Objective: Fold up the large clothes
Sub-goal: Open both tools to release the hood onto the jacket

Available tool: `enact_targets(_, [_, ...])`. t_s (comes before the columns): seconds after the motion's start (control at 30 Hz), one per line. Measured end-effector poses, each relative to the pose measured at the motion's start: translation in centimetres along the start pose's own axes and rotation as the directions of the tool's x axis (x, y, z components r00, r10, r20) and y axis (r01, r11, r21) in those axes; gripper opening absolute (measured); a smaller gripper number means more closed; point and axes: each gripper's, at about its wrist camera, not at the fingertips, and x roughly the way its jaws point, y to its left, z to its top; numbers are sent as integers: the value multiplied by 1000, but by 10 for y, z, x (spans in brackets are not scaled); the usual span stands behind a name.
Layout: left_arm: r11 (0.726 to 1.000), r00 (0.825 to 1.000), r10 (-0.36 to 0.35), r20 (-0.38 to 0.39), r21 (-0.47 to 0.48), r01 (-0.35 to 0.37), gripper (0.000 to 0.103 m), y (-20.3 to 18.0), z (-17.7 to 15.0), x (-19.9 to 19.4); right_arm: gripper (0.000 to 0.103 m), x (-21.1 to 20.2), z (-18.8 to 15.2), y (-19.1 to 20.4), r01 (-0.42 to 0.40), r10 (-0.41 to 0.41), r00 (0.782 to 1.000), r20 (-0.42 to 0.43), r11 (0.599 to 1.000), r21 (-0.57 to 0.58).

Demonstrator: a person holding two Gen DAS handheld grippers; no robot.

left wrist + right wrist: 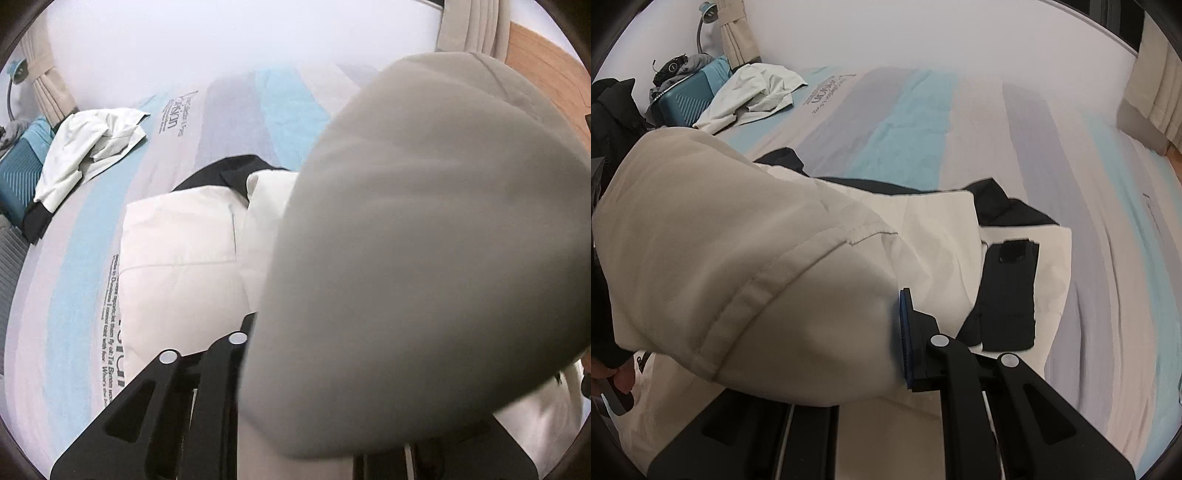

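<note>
A cream jacket with black trim (177,240) (942,236) lies spread on the striped bed sheet (240,110) (905,129). A big fold of it (424,240) (720,240) is lifted off the bed and billows close to both cameras. My right gripper (886,314) is shut on this fold. Its blue pad (905,339) presses against the cloth, and the other finger is hidden under it. The fold also drapes over my left gripper (280,332). Only one black finger (247,328) shows there, so its tips and pads are hidden.
A second crumpled white garment (88,147) (753,92) lies at the bed's far left corner, next to a teal suitcase (26,158) (690,96). Beige curtains (476,26) (1156,85) hang at the right. A person's hand (617,376) shows at the lower left edge.
</note>
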Motion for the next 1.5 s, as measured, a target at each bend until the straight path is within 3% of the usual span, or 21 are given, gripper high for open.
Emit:
enact_targets(0.1, [1000, 999, -14, -31, -9, 13, 26, 1, -10, -2, 12, -2, -5, 1, 7, -7, 1000, -8, 1000, 2])
enact_targets(0.17, [1000, 999, -16, -41, -11, 15, 35, 2, -16, -5, 14, -5, -9, 2, 14, -14, 1000, -11, 1000, 5])
enact_targets(0.3, [999, 997, -27, -69, -27, 25, 41, 9, -32, -8, 25, -9, -16, 4, 16, -16, 1000, -15, 1000, 8])
enact_targets(0.37, [999, 996, -29, -81, -31, 27, 48, 11, -40, -11, 29, -12, -20, 7, 25, -25, 1000, -17, 1000, 0])
enact_targets(0.47, [998, 996, -37, -83, -50, 33, 55, 17, -52, -23, 44, -18, -28, 9, 23, -23, 1000, -20, 1000, 9])
enact_targets(0.5, [998, 996, -38, -83, -50, 33, 56, 18, -43, -24, 47, -21, -31, 9, 24, -24, 1000, -20, 1000, 15])
enact_targets(0.73, [998, 996, -42, -81, -56, 37, 81, 31, -60, -46, 68, -38, -48, 16, 40, -39, 999, -25, 998, 43])
enact_targets(1.23, [997, 996, -47, -77, -70, 42, 95, 35, -80, -76, 81, -78, -77, 21, 62, -61, 998, -14, 994, 91])
enact_targets(1.5, [994, 993, -28, -118, -105, 16, 97, 13, -122, -92, 81, -86, -111, 10, 12, -10, 1000, -23, 997, 70])
